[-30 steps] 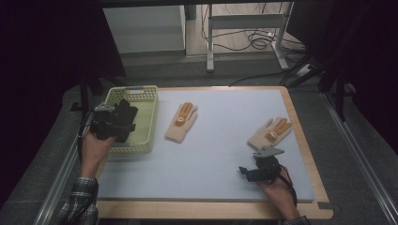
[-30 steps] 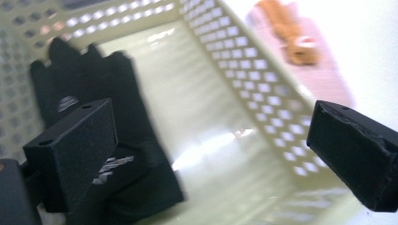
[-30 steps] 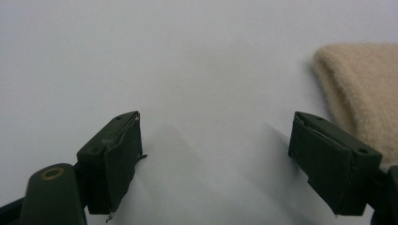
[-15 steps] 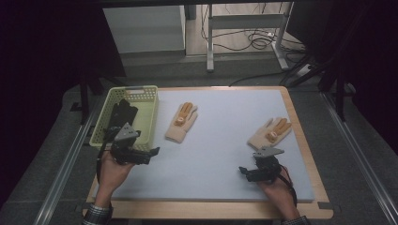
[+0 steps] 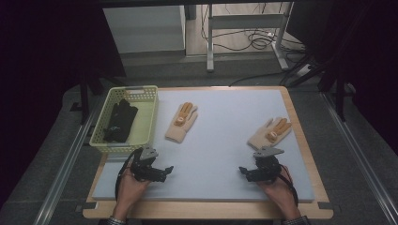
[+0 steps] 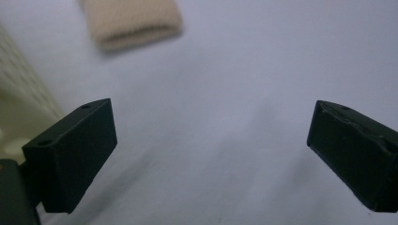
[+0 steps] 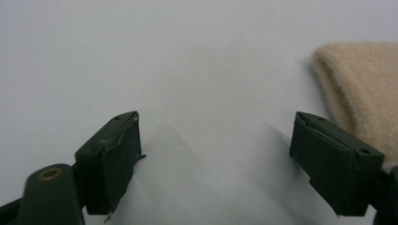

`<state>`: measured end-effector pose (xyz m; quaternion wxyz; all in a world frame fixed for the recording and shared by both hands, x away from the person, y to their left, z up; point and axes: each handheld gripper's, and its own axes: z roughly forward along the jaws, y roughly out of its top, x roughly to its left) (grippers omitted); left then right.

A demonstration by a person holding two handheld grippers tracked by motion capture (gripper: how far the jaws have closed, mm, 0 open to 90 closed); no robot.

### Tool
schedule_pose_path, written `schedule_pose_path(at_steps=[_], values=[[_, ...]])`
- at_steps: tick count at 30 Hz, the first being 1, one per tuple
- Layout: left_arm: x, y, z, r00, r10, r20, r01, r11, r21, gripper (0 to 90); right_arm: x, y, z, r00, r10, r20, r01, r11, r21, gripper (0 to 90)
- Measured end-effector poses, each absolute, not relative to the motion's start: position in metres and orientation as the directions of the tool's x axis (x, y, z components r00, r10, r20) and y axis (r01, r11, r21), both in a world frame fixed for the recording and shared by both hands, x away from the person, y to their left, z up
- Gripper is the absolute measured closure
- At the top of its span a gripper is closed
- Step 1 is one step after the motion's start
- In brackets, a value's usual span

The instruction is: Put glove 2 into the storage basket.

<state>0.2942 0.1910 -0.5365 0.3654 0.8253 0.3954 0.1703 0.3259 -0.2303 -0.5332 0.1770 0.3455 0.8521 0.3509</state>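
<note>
Two beige gloves with orange fingers lie on the pale mat: one glove [image 5: 181,123] left of centre, the other glove [image 5: 270,133] at the right. A dark glove [image 5: 119,121] rests inside the yellow-green basket [image 5: 149,117]. My left gripper [image 5: 165,173] sits low on the mat just below the basket, open and empty. The left gripper view shows this gripper [image 6: 211,154] over bare mat, with a beige cuff [image 6: 133,21] ahead. My right gripper [image 5: 245,172] is open near the front, below the right glove. Its own view has the gripper [image 7: 216,159] beside a beige glove edge [image 7: 359,89].
The mat [image 5: 220,140] lies on a wooden board [image 5: 206,211] with metal rails [image 5: 61,168] on both sides. Table legs and cables [image 5: 253,42] stand on the floor beyond the far edge.
My left gripper came back from over the basket toward the near edge and now rests low on the mat; the dark glove stays in the basket. The right gripper stayed put.
</note>
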Motion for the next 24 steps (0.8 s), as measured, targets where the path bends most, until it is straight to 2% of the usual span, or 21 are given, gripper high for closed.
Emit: schedule_pose_path(at_steps=[3,8,13,24], values=[[0.296,0.191,-0.546,0.625,0.781,0.011,0.545,-0.446,0.710,2.2,0.326,-0.230,-0.533,-0.697,0.715,-0.057,0.467,0.514,0.720,13.0],[0.298,0.193,-0.552,0.618,0.786,-0.025,0.572,-0.427,0.701,2.5,0.326,-0.231,-0.533,-0.700,0.713,-0.054,0.467,0.513,0.720,13.6],[0.300,0.194,-0.552,0.617,0.786,-0.045,0.584,-0.419,0.695,2.1,0.324,-0.232,-0.532,-0.703,0.710,-0.047,0.461,0.505,0.730,20.2],[0.300,0.195,-0.552,0.616,0.786,-0.045,0.585,-0.418,0.695,2.2,0.323,-0.246,-0.517,-0.680,0.733,-0.012,0.481,0.458,0.747,26.5]])
